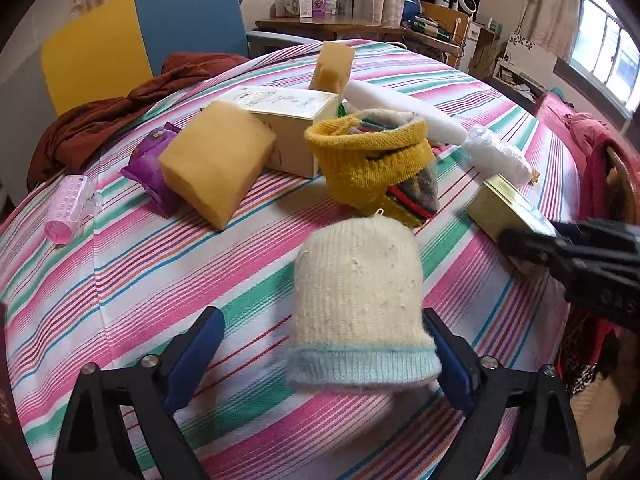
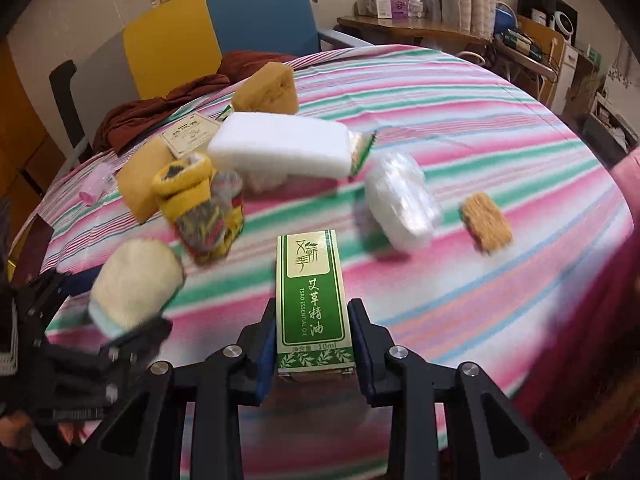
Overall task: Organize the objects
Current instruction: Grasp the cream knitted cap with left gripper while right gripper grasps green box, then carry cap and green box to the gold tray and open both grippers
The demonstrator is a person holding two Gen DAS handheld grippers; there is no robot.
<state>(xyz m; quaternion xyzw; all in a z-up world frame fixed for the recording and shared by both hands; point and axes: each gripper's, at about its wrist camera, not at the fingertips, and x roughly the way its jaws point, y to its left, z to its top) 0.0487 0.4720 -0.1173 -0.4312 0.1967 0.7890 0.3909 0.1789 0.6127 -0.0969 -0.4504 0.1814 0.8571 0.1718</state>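
The green essential-oil carton [image 2: 314, 304], clamped in your right hand-held gripper [image 2: 312, 350], looks light and crushable, so squeeze gently; your left hand-held gripper [image 1: 320, 354] gapes around the soft cream knitted hat [image 1: 358, 300].

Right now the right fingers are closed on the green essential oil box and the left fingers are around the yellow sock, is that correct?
Not quite: the left fingers stand around the cream knitted hat, not the yellow sock, as the left wrist view shows. The right fingers are indeed closed on the green essential oil box.
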